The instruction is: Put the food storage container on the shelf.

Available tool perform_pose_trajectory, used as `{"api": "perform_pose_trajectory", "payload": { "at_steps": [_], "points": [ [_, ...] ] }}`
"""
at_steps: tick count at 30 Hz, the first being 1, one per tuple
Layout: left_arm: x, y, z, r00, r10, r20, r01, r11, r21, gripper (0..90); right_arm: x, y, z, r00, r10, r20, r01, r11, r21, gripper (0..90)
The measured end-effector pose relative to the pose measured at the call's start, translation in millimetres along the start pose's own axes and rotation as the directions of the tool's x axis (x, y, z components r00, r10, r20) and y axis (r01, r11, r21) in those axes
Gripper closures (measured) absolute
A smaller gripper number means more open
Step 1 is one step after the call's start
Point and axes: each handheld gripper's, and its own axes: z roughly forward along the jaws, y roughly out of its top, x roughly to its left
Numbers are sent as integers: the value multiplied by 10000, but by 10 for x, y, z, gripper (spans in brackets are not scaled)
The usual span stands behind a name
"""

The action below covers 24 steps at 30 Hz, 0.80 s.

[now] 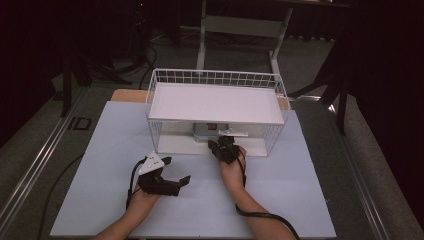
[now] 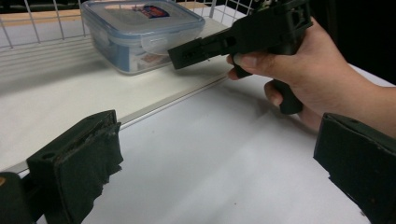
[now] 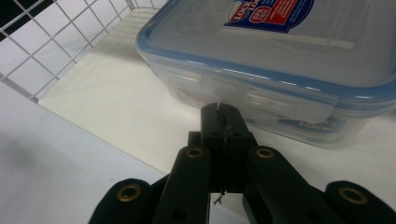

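Note:
A clear plastic container (image 1: 216, 128) with a blue-rimmed lid (image 3: 280, 56) sits on the bottom shelf of a white wire rack (image 1: 216, 78). My right gripper (image 1: 224, 141) reaches into the rack's open front, jaws shut. Its tip (image 3: 223, 109) meets the lower edge of the container's front latch flap (image 3: 219, 88); I cannot tell whether the flap is pinched. From the left gripper view, the right gripper (image 2: 175, 55) is held by a hand just beside the container (image 2: 140, 28). My left gripper (image 1: 176, 170) rests over the table left of it, jaws wide open (image 2: 215, 158) and empty.
The rack has a solid white upper shelf (image 1: 215, 102) over the container, leaving a low opening. The rack stands on a white board (image 1: 115, 150) covering the table. Table legs (image 1: 202, 35) and dark floor lie beyond.

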Motion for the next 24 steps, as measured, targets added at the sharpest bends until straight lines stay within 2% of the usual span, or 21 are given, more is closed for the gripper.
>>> {"api": "perform_pose_trajectory", "payload": {
  "at_steps": [9, 15, 17, 18, 20, 22, 23, 24],
  "points": [
    [-6, -1, 0, 10000, -25, 10, 25, 10000, 9, 15, -37, 44, 19, 9999, 145, 93, -145, 9999, -10, 895],
    [5, 3, 2, 9998, -74, 202, 74, 10000, -17, 15, 18, 26, -20, 10000, 33, 28, -33, 10000, -14, 877],
    [0, 1, 2, 9996, 152, 225, -152, 9999, -2, 15, 54, 11, -53, 9999, -151, -16, 151, 9999, -56, 862],
    [-2, 5, -3, 9995, 275, 164, -275, 9996, -1, 15, 96, -15, -89, 9996, -241, -167, 242, 9997, 87, 846],
    [6, 19, -12, 9995, 260, 196, -258, 9996, -76, 15, 128, -35, -125, 9990, -347, -283, 351, 9993, 129, 820],
    [8, 28, -17, 9995, 277, 172, -275, 9996, -96, 15, 152, -53, -179, 9975, -528, -463, 528, 9986, 1, 716],
    [15, 34, -24, 9992, 322, 217, -318, 9993, -183, 15, 152, -53, -179, 9975, -528, -463, 528, 9986, 1, 716],
    [16, 43, -27, 9992, 315, 250, -310, 9993, -203, 15, 166, -66, -210, 9969, -609, -493, 604, 9981, -114, 659]
  ]
}}
